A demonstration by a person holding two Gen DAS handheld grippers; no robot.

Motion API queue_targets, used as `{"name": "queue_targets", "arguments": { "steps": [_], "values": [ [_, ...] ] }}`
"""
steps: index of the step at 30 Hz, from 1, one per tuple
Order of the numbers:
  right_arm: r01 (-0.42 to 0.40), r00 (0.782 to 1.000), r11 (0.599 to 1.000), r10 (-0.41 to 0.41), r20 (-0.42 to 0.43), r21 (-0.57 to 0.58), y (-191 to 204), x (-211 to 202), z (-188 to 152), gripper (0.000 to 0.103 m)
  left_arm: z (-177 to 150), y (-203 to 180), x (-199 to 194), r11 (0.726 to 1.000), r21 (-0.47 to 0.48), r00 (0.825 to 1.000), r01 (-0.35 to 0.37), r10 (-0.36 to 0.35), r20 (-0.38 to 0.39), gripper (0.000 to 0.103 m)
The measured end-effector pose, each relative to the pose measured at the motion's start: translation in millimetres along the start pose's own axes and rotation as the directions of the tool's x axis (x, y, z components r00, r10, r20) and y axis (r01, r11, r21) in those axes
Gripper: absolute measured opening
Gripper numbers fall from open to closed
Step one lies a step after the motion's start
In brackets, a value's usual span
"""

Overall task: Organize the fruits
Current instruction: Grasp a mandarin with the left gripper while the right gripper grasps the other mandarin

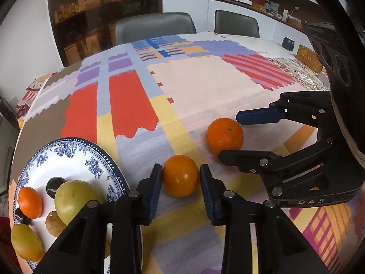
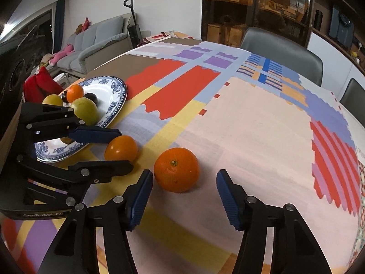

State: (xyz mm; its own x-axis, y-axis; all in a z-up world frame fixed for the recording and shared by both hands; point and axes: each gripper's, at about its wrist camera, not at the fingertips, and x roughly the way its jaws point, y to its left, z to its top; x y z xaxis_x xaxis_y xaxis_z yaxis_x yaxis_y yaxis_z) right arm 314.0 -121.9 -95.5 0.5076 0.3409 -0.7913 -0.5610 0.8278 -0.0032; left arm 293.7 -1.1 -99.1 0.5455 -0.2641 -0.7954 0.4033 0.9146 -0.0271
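The plate sits at the table's near left corner on the patchwork cloth, and everything else lies to its right. On the plate: a green apple, a small orange, a dark plum, a yellow mango and a brown fruit, bunched together.

Just right of the plate rim lies the near orange. The left gripper is clamped on it, both blue pads touching its sides; the fruit still rests on the cloth.

Further right of the plate, beyond the near orange and apart from it, lies the far orange, stem end up. The right gripper straddles it with jaws apart: the left pad is just beside the peel, whether touching I cannot tell, and the right pad stands clear with cloth showing between

Two grey chairs stand at the table's far side from the plate
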Motion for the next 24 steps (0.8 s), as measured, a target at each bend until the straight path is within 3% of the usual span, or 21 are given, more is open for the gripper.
{"name": "queue_targets", "arguments": {
  "steps": [7,24],
  "values": [
    [-0.039,0.999,0.999,0.039,-0.008,0.004,-0.1,6.9,1.5,0.043,-0.9,2.6,1.5,1.0,-0.023,1.0,0.01,-0.01,-0.002,0.032],
    [-0.025,0.998,0.999,0.022,0.067,0.041,16.0,-31.9,-3.1,0.043,-2.1,2.5,-51.9,0.993,-0.116,0.996,-0.028,0.038,0.084,0.031]
  ]
}}
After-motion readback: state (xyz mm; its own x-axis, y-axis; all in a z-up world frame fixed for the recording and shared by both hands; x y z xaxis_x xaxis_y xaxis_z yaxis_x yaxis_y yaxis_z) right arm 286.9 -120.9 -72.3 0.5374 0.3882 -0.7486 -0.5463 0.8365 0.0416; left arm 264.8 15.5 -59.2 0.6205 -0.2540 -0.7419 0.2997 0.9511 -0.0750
